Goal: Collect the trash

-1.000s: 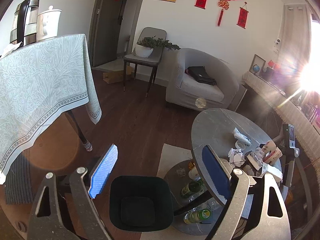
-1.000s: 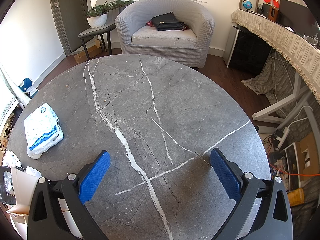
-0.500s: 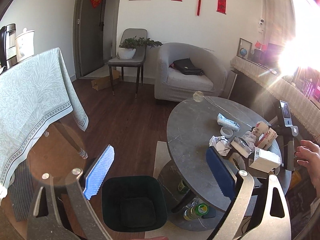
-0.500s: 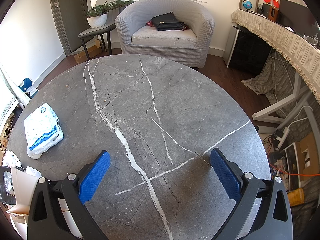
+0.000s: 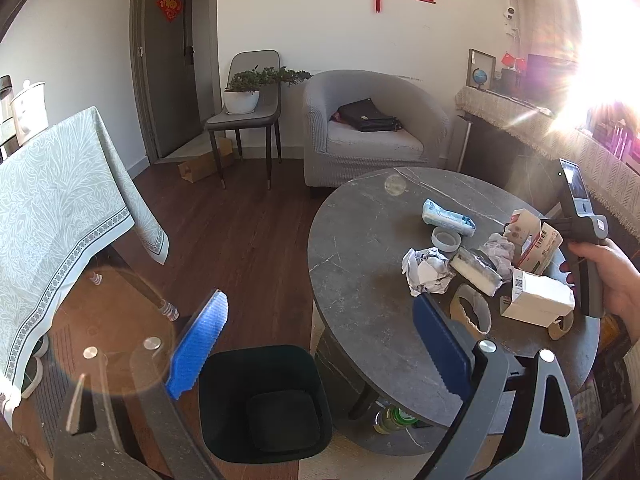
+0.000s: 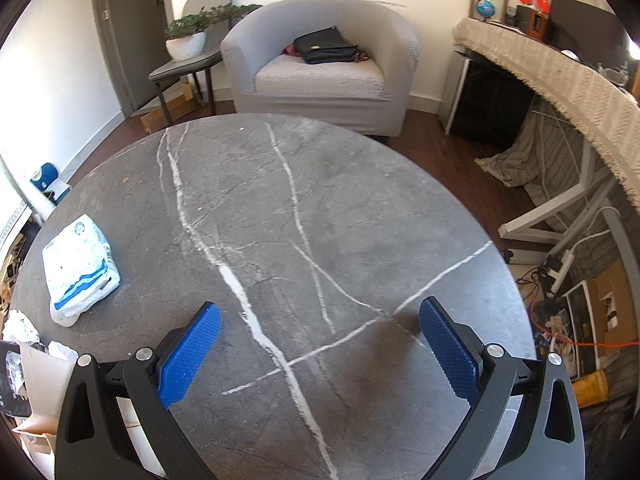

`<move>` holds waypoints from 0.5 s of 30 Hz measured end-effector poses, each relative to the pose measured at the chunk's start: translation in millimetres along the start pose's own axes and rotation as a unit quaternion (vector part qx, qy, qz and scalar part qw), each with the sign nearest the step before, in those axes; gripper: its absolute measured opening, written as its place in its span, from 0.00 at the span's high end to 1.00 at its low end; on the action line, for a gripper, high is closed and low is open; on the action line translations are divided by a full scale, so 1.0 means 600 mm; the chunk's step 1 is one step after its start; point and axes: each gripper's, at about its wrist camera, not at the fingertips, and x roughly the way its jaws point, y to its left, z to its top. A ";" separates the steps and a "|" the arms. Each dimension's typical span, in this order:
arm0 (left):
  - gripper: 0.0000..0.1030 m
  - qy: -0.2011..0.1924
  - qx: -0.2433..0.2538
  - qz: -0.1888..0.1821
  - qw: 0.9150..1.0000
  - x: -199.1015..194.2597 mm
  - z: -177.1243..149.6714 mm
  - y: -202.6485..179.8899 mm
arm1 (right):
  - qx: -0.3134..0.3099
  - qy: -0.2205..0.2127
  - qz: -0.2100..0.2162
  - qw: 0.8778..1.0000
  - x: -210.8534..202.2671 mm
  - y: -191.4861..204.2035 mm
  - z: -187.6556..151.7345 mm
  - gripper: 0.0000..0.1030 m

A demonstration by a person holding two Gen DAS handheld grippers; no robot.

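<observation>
The left claw (image 5: 320, 344) has swung from the floor side toward the round grey marble bench (image 5: 360, 320). Its blue pads are spread wider than a second ago and hold nothing, and it now hangs above the dark plastic waste bin (image 5: 264, 404), which stands on the floor just beside the bench's near-left edge. The trash is bunched at the bench's right edge: a crumpled white paper ball (image 5: 428, 270), a white carton (image 5: 536, 298), a foil-wrapped block (image 5: 476, 270) and tape rings. The right claw (image 6: 320, 354) has not moved; it is spread and empty over bare marble, with a white and blue tissue pack (image 6: 80, 266) to its left. By the look of it the left claw has just dropped something off and is heading back for the next piece, probably the paper ball.
</observation>
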 end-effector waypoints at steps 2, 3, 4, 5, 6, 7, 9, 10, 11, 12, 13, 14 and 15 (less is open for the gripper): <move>0.07 0.002 0.004 0.003 1.000 0.002 -0.003 -0.005 | 0.005 -0.037 0.003 0.999 -0.057 -0.017 0.004 0.03; 0.07 0.003 0.005 0.002 1.000 0.002 -0.004 -0.007 | 0.009 -0.056 0.005 0.998 -0.090 -0.025 0.003 0.03; 0.07 0.003 0.004 0.001 1.000 0.001 -0.004 -0.008 | 0.011 -0.067 0.019 0.997 -0.126 -0.029 0.000 0.03; 0.07 0.004 0.002 0.000 1.000 0.000 -0.005 -0.008 | 0.005 -0.074 0.049 0.996 -0.160 -0.025 -0.008 0.03; 0.07 0.005 -0.001 -0.003 1.000 -0.001 -0.006 -0.008 | -0.010 -0.084 0.077 0.993 -0.191 -0.017 -0.020 0.03; 0.07 0.007 -0.003 -0.008 1.000 0.000 -0.007 -0.009 | -0.029 -0.098 0.087 0.991 -0.225 -0.004 -0.039 0.03; 0.06 0.012 -0.005 -0.011 1.000 0.001 -0.008 -0.009 | -0.074 -0.105 0.087 0.988 -0.276 0.033 -0.079 0.03; 0.06 0.013 -0.008 -0.012 1.000 0.001 -0.009 -0.008 | -0.093 -0.103 0.092 0.986 -0.295 0.053 -0.101 0.03; 0.06 0.014 -0.010 -0.013 1.000 0.002 -0.010 -0.008 | -0.103 -0.100 0.096 0.985 -0.307 0.069 -0.121 0.03; 0.06 0.016 -0.012 -0.015 1.000 0.001 -0.010 -0.010 | -0.108 -0.092 0.101 0.985 -0.315 0.084 -0.141 0.03; 0.07 0.018 -0.015 -0.019 1.000 0.001 -0.010 -0.010 | -0.109 -0.086 0.102 0.985 -0.320 0.093 -0.155 0.03; 0.07 0.021 -0.016 -0.020 0.999 0.001 -0.011 -0.010 | -0.105 -0.084 0.108 0.985 -0.325 0.102 -0.171 0.03; 0.07 0.023 -0.015 -0.022 0.999 0.001 -0.013 -0.012 | -0.100 -0.081 0.120 0.984 -0.327 0.106 -0.183 0.03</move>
